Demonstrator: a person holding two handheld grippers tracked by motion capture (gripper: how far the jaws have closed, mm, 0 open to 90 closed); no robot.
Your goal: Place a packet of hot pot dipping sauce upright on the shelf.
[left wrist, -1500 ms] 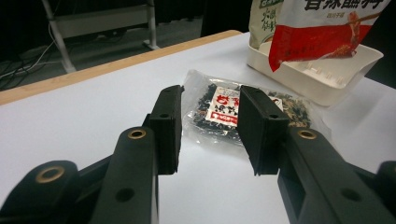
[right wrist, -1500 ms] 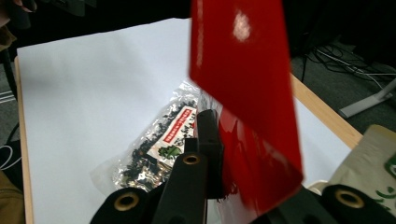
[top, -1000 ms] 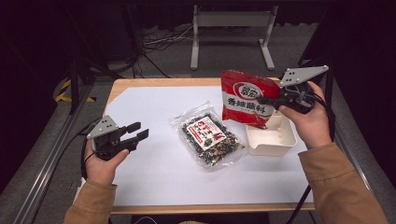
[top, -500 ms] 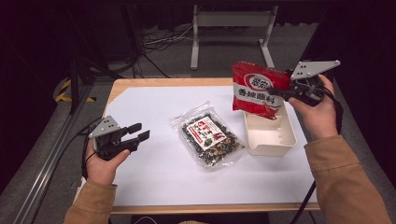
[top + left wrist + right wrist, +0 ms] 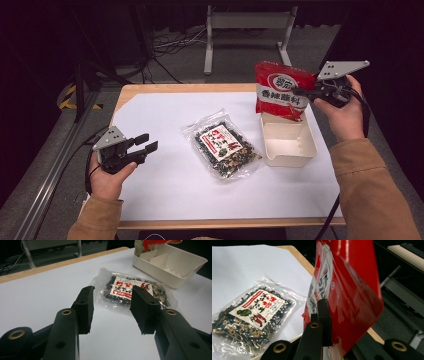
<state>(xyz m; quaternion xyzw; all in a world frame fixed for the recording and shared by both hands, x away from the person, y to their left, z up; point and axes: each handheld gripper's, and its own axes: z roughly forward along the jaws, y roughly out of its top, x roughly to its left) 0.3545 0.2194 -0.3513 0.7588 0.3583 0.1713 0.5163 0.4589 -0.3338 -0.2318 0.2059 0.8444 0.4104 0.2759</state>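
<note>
The glossy red foil seasoning pouch (image 5: 282, 90) is being held upright in the air by the right claw (image 5: 302, 92), whose jaws are clamped flat on the pouch's edge; in the right gripper view the pouch (image 5: 352, 290) is hanging pinched at the black jaws. Its lower corner is hovering just over the far end of the shallow white plastic tray (image 5: 310, 150), which is standing at the right side of the white-covered bench (image 5: 165, 195).

The step in hand is judged to be the lowering of the pouch into that tray. It is best done with the pouch being tipped towards flat and lined up lengthwise with the tray, so that the bottom seam is being fed inside the wall rather than caught on the rim; the small dividers showing inside the tray (image 5: 172, 263) may be propping it up if it is dropped on end.

The left claw (image 5: 142, 146) is being held low near the bench's left edge, jaws apart and holding nothing, well away from the work. The clear crinkled bag of dark dried mix with a red-and-white label (image 5: 223, 145) is lying flat just beside the tray's left wall, so little room is being left on that side. The tray is sitting near the bench's right edge; open room is lying above and towards the near end.
</note>
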